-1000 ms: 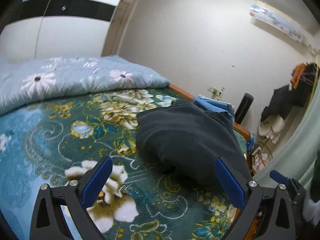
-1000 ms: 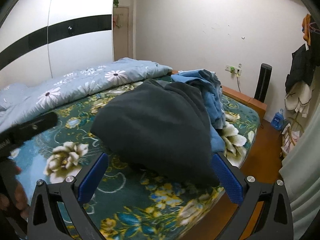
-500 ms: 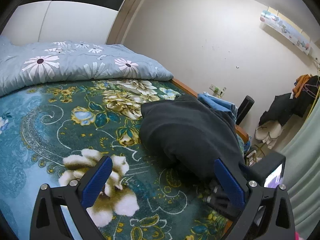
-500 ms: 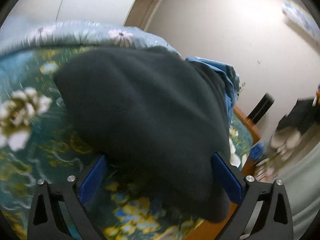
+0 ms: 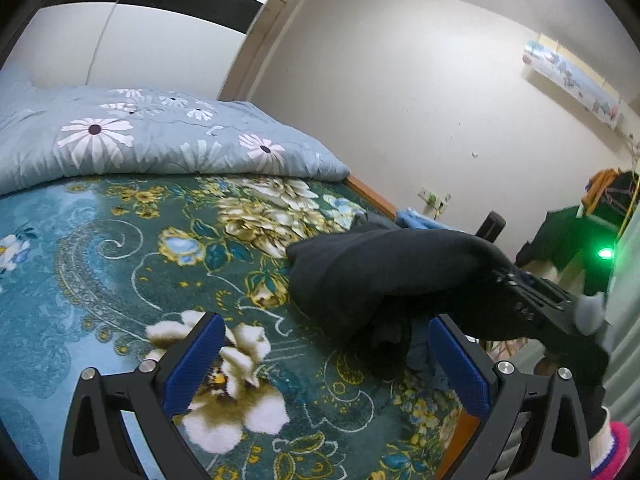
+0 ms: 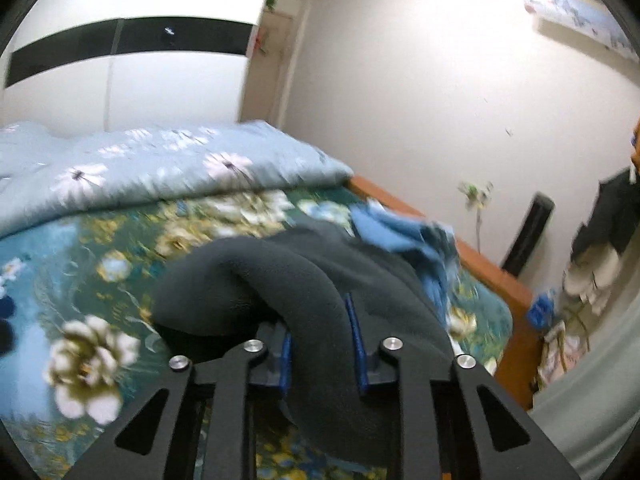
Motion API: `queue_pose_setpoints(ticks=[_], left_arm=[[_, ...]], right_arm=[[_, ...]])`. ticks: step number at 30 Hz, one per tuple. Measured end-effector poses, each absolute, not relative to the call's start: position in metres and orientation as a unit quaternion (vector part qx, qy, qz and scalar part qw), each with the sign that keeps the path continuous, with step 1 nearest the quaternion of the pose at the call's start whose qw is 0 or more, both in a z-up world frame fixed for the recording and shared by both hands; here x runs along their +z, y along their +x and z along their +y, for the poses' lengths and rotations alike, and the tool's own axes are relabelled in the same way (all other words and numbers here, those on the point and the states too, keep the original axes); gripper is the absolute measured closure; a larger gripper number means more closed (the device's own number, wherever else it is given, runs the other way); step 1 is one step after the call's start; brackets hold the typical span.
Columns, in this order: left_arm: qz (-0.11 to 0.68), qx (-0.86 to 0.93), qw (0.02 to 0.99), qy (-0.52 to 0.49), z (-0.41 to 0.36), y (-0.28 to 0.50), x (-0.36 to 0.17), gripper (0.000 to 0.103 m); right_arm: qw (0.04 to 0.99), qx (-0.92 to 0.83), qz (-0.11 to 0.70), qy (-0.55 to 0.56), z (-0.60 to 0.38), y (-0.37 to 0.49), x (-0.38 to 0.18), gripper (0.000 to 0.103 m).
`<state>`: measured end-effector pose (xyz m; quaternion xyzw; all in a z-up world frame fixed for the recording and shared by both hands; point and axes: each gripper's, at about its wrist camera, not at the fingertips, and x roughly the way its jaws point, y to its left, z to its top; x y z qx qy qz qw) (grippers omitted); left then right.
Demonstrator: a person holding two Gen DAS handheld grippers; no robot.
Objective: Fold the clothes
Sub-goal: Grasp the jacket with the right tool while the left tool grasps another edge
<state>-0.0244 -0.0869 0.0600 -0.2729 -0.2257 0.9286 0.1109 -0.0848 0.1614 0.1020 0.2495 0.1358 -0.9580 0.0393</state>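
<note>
Right gripper [image 6: 322, 340] pinches dark garment [image 6: 280, 280]; folding not started.
Left gripper [image 5: 326, 360] wide open, empty; garment bunched just ahead on bed [image 5: 100, 264].

Both wrist views faced across the bed [image 5: 120, 264] toward the wall. Right sat closer; both shared the dark garment [image 6: 280, 280].

We see a bed [image 5: 100, 264] spread with a teal floral cover; a pale blue daisy quilt [image 5: 160, 140] lies along its far side, a dark garment [image 5: 380, 272] rests near its right edge, and blue clothes [image 6: 400, 232] lie just beyond it
</note>
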Motion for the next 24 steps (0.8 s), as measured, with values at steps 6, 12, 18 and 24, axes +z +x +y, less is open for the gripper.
queue_pose_setpoints(ticks=[6, 12, 18, 24], left_arm=[[-0.269, 0.925, 0.098, -0.248, -0.122, -0.01, 0.068, 0.0], [-0.295, 0.926, 0.084, -0.222, -0.15, 0.007, 0.078, 0.0], [-0.307, 0.929, 0.074, -0.194, -0.172, 0.028, 0.092, 0.0], [-0.286, 0.939, 0.034, -0.19, -0.19, 0.047, 0.101, 0.0]], right_arm=[[0.079, -0.96, 0.16, 0.215, 0.125, -0.065, 0.128, 0.083], [0.118, -0.961, 0.168, 0.185, 0.098, -0.041, 0.158, 0.085], [0.185, -0.96, 0.14, 0.158, 0.075, -0.016, 0.193, 0.086], [0.241, -0.95, 0.127, 0.153, 0.052, -0.006, 0.212, 0.086]])
